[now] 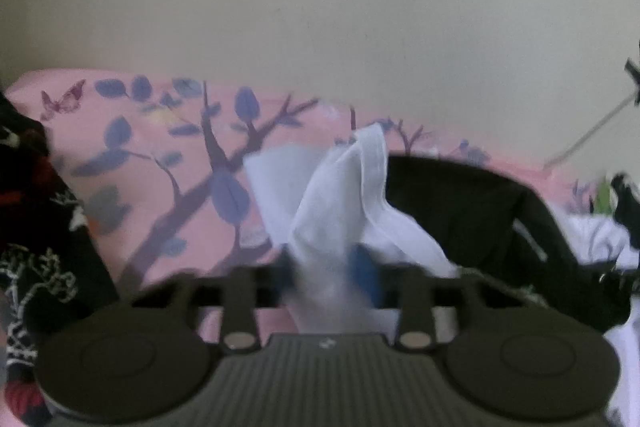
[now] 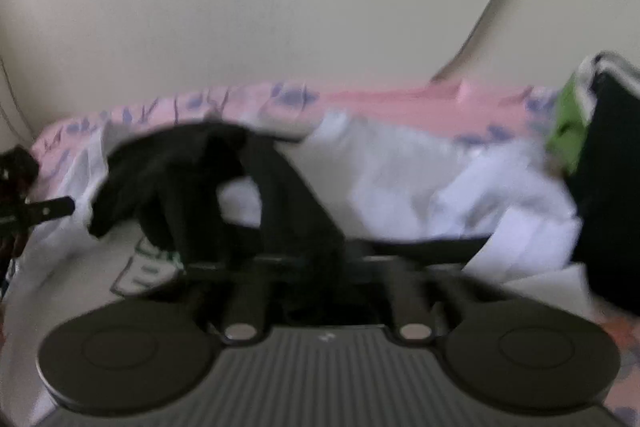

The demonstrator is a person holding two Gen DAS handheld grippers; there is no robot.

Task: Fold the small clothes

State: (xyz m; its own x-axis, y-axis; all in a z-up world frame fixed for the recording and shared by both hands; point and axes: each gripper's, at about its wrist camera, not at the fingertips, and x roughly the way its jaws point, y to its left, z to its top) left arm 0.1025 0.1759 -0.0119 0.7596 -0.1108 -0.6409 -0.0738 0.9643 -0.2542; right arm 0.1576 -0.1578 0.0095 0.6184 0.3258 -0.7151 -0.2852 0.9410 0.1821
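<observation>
Though blurred by motion, left gripper (image 1: 332,267) pinched narrow on a white cloth (image 1: 340,195), bunched fabric rising up and ahead from between the fingertips. Blue finger pad (image 1: 364,271) showing just right of the pinch. Black garment (image 1: 472,211) right of the fingers, touching the white cloth's edge. Black patterned fabric (image 1: 36,227) far left of the fingers, well apart.

Right gripper (image 2: 320,267) closed on a black garment (image 2: 224,187), dark straps draped over and ahead-left of the fingers; fingertips themselves buried in black, gap not visible. White clothes (image 2: 420,179) ahead and right of the fingers, crumpled. White piece with green lettering (image 2: 148,267) under the left side. Dark item with green patch (image 2: 600,155) far right.

Surface: pink bedsheet (image 1: 160,155) with purple branch, leaf and butterfly print, spread ahead-left of the left fingers; same sheet (image 2: 380,99) as a strip beyond the clothes in right view. Cream wall (image 1: 280,7) behind, faint reddish mark high up.

Left view only: sheet print in full, patterned black fabric, thin grey rod at right edge. Right view only: lettered white piece, pile of white clothes, tip of another dark tool (image 2: 52,209) poking in far left of the fingers, dark cords at top right.
</observation>
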